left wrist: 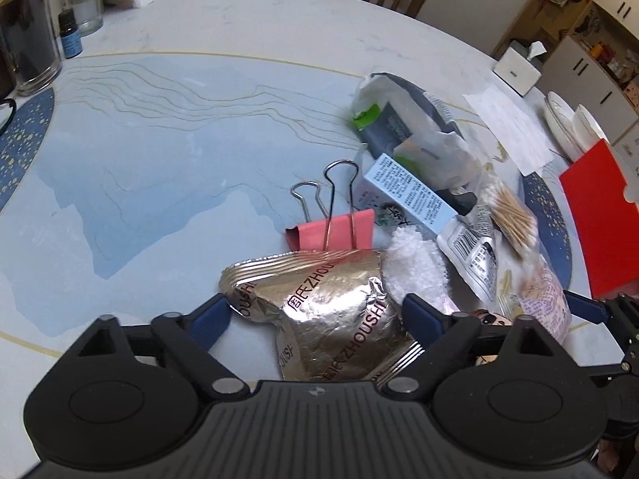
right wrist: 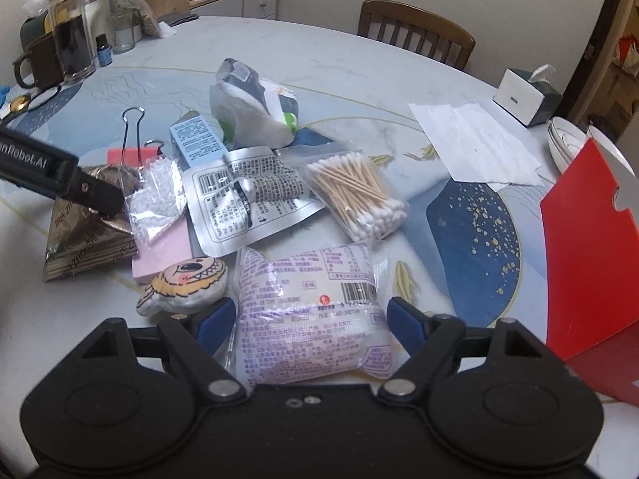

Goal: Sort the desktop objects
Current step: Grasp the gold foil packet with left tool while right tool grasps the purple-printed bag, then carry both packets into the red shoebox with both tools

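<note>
Landmark: silver label pouch (right wrist: 247, 199), mid-pile on the round table (right wrist: 359, 64).

Far left of it, dark jar (right wrist: 74, 40) and small blue bottle (right wrist: 103, 51) stand at the table edge. Just left: gold foil packet (left wrist: 331, 315) lies flat; left gripper (left wrist: 317, 317) straddles it, jaws spread wide, left pad touching the packet's edge, right pad short of it, no clamp. The left view alone shows this straddle; the right view shows only one black finger over the packet. Pink binder clip (left wrist: 331, 231) sits behind the packet, handles up. Bead bag (right wrist: 155, 199) lies against the pouch's left side, on a pink pad (right wrist: 163, 251).

Behind the pouch: light blue box (right wrist: 197, 139) and white-grey bag (right wrist: 251, 111).

In front: cartoon plush (right wrist: 185, 285), largely hidden in the left view, and purple-print packet (right wrist: 311, 319). Right gripper (right wrist: 311, 319) brackets that packet, jaws spread, both pads clear of it, not clenched.

Right of the pouch: cotton swab bag (right wrist: 355, 195) touching it, then paper sheets (right wrist: 475, 143), tissue box (right wrist: 523, 95), red folder (right wrist: 591, 263).
</note>
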`<state>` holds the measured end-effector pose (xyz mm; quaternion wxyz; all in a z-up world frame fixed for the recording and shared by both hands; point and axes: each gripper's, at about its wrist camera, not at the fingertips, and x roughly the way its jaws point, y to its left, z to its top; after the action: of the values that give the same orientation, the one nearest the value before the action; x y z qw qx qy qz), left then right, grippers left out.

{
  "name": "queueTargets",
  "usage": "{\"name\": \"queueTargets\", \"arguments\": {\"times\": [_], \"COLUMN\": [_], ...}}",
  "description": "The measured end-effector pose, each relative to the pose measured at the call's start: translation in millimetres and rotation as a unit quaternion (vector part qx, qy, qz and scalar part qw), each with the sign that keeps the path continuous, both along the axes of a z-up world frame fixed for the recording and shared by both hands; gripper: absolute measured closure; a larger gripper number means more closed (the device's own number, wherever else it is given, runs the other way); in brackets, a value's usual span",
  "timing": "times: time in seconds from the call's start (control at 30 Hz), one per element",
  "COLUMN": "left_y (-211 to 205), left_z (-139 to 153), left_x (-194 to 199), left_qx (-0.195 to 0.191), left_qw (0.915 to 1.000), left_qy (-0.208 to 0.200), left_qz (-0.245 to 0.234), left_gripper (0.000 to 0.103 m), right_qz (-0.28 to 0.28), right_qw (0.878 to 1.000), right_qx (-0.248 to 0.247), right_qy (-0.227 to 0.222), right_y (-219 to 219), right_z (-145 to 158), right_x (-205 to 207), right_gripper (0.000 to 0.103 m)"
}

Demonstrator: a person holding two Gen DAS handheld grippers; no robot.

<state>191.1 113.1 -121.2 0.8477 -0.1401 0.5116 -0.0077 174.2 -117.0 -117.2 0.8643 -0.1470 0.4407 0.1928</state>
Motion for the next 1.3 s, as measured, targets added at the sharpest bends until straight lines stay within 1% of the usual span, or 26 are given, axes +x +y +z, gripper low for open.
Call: {"name": "queueTargets", "arguments": {"times": [0.07, 0.1, 0.13, 0.17, 0.2, 0.37, 0.53, 0.67, 0.8, 1.0, 1.17, 1.3], "left_y": [0.9, 1.7, 2.1, 2.1, 1.4, -1.4, -7.0, -14.0, -27.5, -57.8, -85.9, -107.8], "left_z": [1.5, 2.1, 2.5, 2.5, 2.5, 5.3, 15.5, 26.6, 38.7, 54.5, 66.8, 78.3], "left_x": [-0.4, -0.7, -0.9, -1.3, -1.7, -6.9, -19.1, -31.3, -42.4, -50.7, -51.7, -50.7], "left_qx": [-0.001, -0.008, -0.016, -0.021, -0.022, -0.014, 0.003, 0.007, 0.012, 0.020, 0.027, 0.031], "left_qw": [1.0000, 1.0000, 0.9999, 0.9998, 0.9998, 0.9998, 0.9991, 0.9979, 0.9973, 0.9971, 0.9974, 0.9976], "left_qy": [0.000, 0.000, 0.000, 0.000, 0.001, 0.000, -0.001, -0.003, -0.007, -0.018, -0.030, -0.042], "left_qz": [0.002, 0.002, 0.001, 0.001, 0.002, 0.017, 0.043, 0.064, 0.072, 0.072, 0.060, 0.046], "left_gripper": [0.025, 0.030, 0.038, 0.051, 0.052, 0.056, 0.058, 0.058, 0.058, 0.058, 0.058, 0.058], "right_qz": [0.000, 0.001, 0.004, 0.007, 0.009, 0.024, 0.037, 0.047, 0.052, 0.062, 0.065, 0.056], "right_qw": [1.000, 1.000, 1.000, 1.000, 1.000, 0.999, 0.998, 0.997, 0.996, 0.994, 0.992, 0.990], "right_qx": [0.002, 0.002, 0.004, 0.005, 0.006, 0.020, 0.044, 0.057, 0.069, 0.087, 0.111, 0.125], "right_qy": [0.005, 0.006, 0.008, 0.009, 0.010, 0.014, 0.012, 0.008, 0.006, 0.000, -0.008, -0.019], "right_y": [-1.5, -1.8, -2.6, -4.0, -5.3, -18.0, -36.9, -55.6, -75.1, -103.0, -127.7, -147.4], "right_z": [1.0, 2.0, 3.2, 4.5, 5.6, 11.7, 23.9, 37.3, 47.7, 63.4, 82.1, 99.5], "right_x": [-0.6, -1.4, -1.9, -2.3, -3.0, -4.7, -3.8, -4.5, -3.1, -3.0, -4.5, -3.9], "right_gripper": [0.022, 0.023, 0.027, 0.030, 0.031, 0.039, 0.040, 0.040, 0.040, 0.040, 0.040, 0.040]}}
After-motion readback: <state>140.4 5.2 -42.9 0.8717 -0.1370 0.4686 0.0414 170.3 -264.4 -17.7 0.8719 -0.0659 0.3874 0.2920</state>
